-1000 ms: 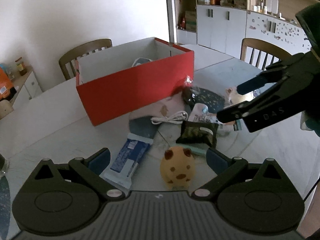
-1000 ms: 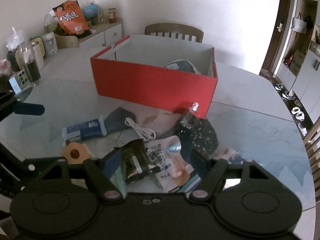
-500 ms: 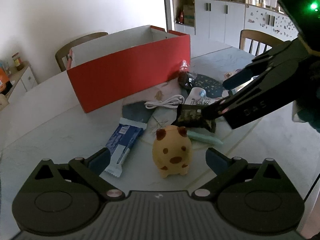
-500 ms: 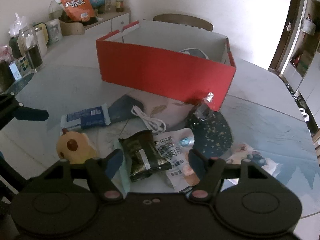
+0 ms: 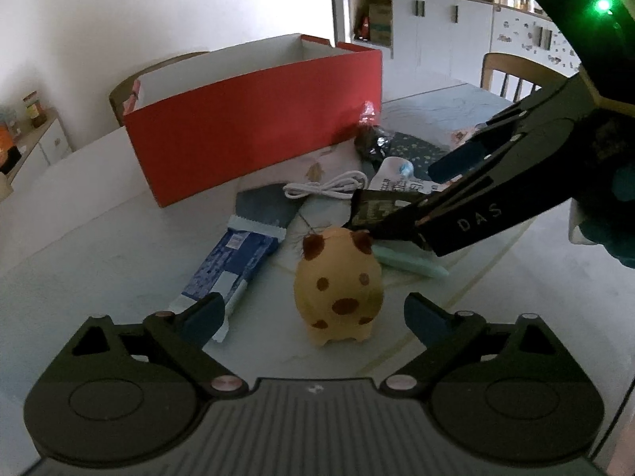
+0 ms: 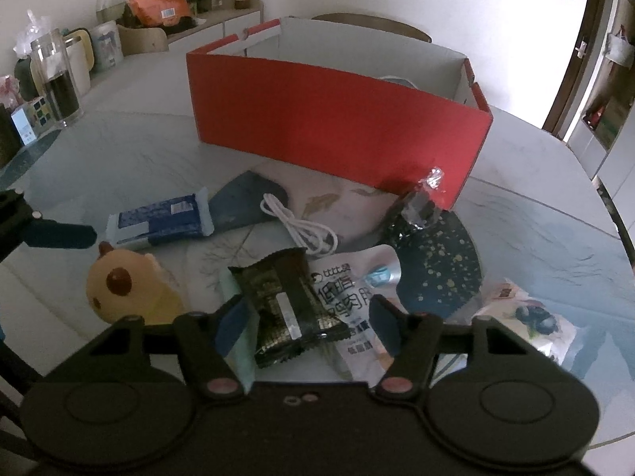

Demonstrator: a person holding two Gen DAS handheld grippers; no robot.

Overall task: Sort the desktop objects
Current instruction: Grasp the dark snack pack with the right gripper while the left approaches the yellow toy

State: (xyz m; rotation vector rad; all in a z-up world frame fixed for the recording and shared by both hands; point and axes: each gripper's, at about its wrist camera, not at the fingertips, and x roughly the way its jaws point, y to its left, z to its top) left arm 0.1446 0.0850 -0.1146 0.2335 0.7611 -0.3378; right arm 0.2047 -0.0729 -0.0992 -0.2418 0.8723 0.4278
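A yellow spotted pig toy (image 5: 337,289) stands upright between the wide jaws of my left gripper (image 5: 313,317); the jaws are closing and the pads stay clear of it. My right gripper (image 6: 307,321) hangs over a dark green snack packet (image 6: 283,305). Its jaws are closing with the packet between them, and no pad presses on it. A blue wrapper (image 5: 234,265), a white cable (image 5: 325,189) and a white pouch (image 6: 349,297) lie near the open red box (image 5: 254,135). The pig toy (image 6: 123,285) sits left of the packet in the right wrist view.
The red box (image 6: 337,127) stands at the back of the pale table (image 5: 79,261). A dark speckled bag (image 6: 436,261) and a small printed packet (image 6: 528,317) lie to the right. Jars and a glass pitcher (image 6: 55,79) stand far left. Chairs ring the table.
Both grippers have sunk toward the table. The pig toy now sits deeper between the left jaws, the dark packet deeper between the right jaws, and the right jaws have narrowed.
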